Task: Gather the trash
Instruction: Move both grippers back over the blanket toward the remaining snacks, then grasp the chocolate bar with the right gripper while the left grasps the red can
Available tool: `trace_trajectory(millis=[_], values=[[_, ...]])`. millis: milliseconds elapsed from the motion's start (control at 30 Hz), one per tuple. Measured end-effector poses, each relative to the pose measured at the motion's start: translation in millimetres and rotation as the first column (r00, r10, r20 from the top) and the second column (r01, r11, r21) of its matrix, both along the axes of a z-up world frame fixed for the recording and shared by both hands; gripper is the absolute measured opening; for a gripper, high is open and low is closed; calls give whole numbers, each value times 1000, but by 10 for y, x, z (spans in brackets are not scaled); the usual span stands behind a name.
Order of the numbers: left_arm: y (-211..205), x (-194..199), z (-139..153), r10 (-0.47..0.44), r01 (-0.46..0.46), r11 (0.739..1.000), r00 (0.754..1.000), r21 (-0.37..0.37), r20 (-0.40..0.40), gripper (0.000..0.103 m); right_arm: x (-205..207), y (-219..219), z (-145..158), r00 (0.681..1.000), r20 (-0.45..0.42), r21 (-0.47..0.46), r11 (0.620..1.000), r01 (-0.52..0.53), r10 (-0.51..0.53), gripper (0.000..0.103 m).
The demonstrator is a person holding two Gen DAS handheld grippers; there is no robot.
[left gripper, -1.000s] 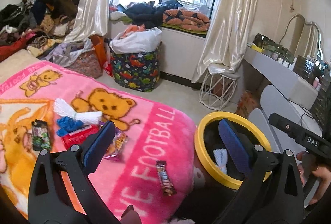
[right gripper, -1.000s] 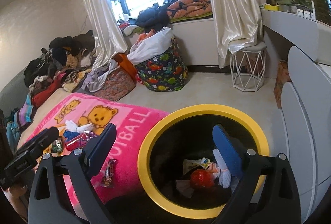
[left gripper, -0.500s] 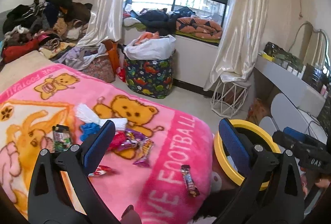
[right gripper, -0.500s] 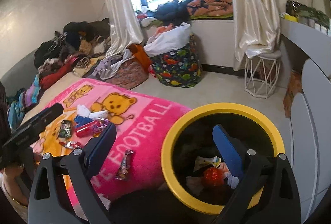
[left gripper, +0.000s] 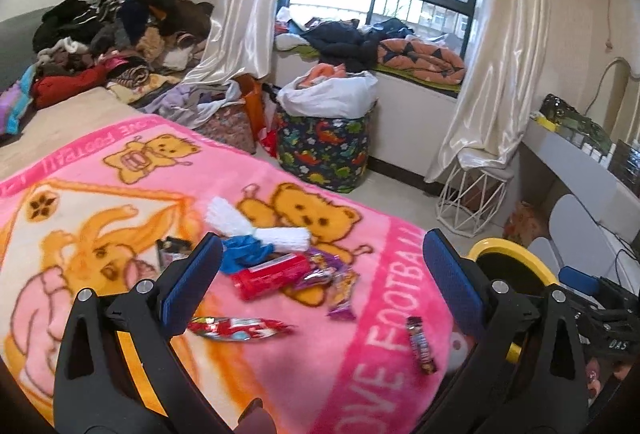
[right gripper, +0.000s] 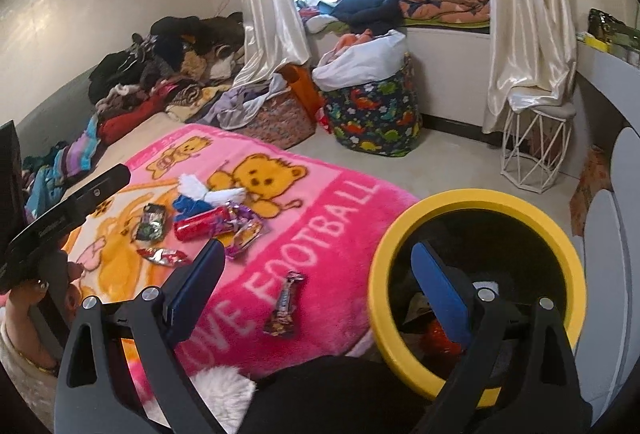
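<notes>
Trash lies on a pink bear blanket (left gripper: 132, 201) (right gripper: 344, 193): a red packet (left gripper: 270, 274) (right gripper: 198, 228), purple wrappers (left gripper: 334, 284) (right gripper: 242, 230), a red foil wrapper (left gripper: 238, 328) (right gripper: 162, 256), a dark candy bar (left gripper: 420, 344) (right gripper: 284, 304), white tissue (left gripper: 280, 234) and a blue scrap (left gripper: 244, 250). My left gripper (left gripper: 320, 290) hovers open above the pile, holding nothing. My right gripper (right gripper: 320, 286) is open and empty between the candy bar and the yellow-rimmed bin (right gripper: 468, 201) (left gripper: 512, 254), which holds some trash.
A dinosaur-print hamper (left gripper: 326, 149) (right gripper: 374, 113) and a white wire stool (left gripper: 472, 193) (right gripper: 536, 141) stand on the floor under the window. Clothes are heaped at the bed's far end (left gripper: 112, 41). A white desk and chair (left gripper: 576, 218) are on the right.
Both grippers have swung left, away from the bin and toward the blanket. The pile of wrappers now sits between the left fingers; the bin has slid to the right edge.
</notes>
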State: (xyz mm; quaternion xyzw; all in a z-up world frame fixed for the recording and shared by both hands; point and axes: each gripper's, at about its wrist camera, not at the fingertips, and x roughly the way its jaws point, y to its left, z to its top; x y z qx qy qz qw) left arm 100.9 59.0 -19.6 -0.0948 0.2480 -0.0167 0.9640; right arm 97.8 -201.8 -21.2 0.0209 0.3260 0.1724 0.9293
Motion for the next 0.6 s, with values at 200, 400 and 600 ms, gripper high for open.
trace_trajectory(millis=[200, 400, 600], values=[[218, -16, -139, 36, -36, 999, 999, 3, -35, 92, 99, 144, -143, 997, -66, 0, 1000, -26, 26, 91], [335, 4, -222, 51, -49, 998, 996, 30, -76, 92, 171, 325, -255, 991, -116, 5, 998, -65, 65, 88], [393, 116, -354, 6, 2, 998, 991, 62, -134, 83, 266, 528, -404, 979, -174, -25, 994, -107, 101, 77]])
